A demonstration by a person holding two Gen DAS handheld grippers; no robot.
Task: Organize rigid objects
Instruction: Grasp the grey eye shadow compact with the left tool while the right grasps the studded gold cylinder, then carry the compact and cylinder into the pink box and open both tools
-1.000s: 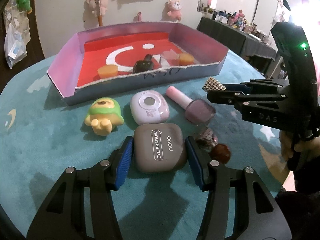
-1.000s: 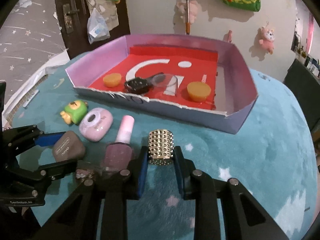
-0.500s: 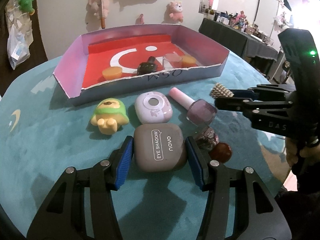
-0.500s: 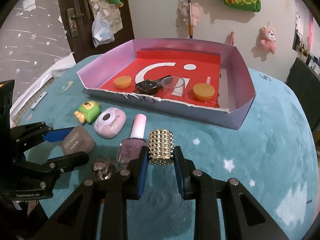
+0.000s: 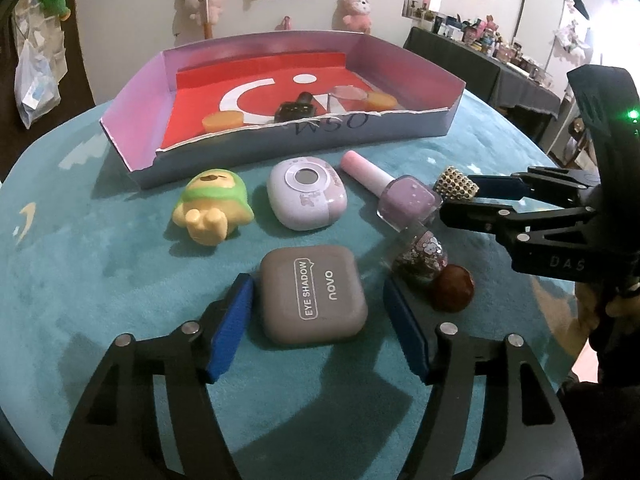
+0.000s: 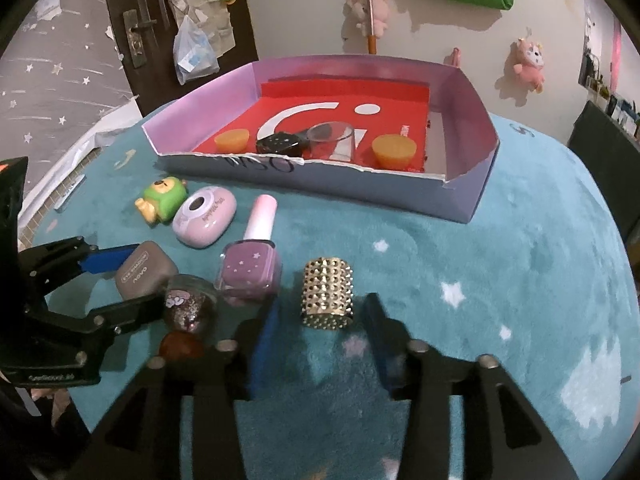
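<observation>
Beyond my work I see a pale wall [image 6: 304,8] hung with pink plush toys [image 6: 528,65], a dark door [image 6: 132,36] carrying a plastic bag [image 6: 194,54], and a cluttered dark sideboard [image 5: 480,60] at the far right.

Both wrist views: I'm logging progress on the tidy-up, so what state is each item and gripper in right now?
Left gripper: open, straddling eyeshadow case.
Right gripper: open, studded cylinder upright between its fingers.
Purple polish bottle: lying down, capped.
Glitter bottle: lying down.
Box: open-topped.
</observation>
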